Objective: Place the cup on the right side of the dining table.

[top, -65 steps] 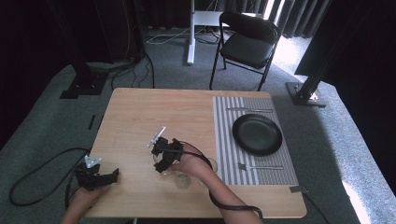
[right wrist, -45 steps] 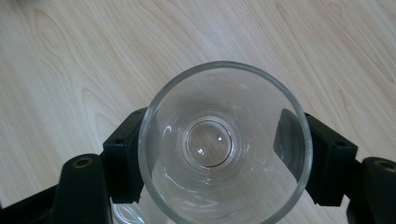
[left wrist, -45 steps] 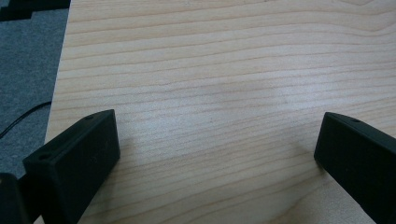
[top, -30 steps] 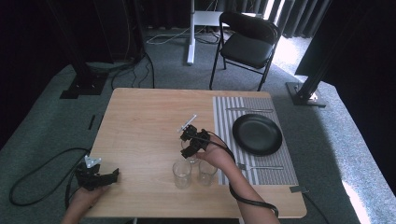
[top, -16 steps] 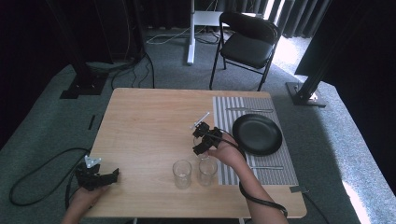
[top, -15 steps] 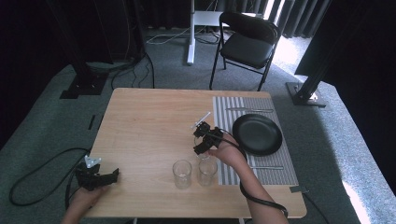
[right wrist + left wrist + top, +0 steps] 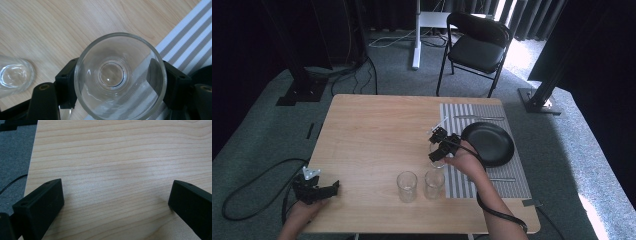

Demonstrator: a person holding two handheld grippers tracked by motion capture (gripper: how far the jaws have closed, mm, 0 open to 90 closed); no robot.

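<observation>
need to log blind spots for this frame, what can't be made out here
- Whether the held glass touches the table or is lifted: the high view is too small, and the right gripper view looks straight down.
- Cutlery on the striped mat: too small to identify.
- Left gripper: jaw bases cut off by the frame's bottom edge.

In your right gripper view, a second glass [image 7: 15, 75] is cut off by the left edge. The held glass [image 7: 120, 76] hides its own base contact. In your high view, the cutlery [image 7: 477, 118] is too small to identify.
</observation>
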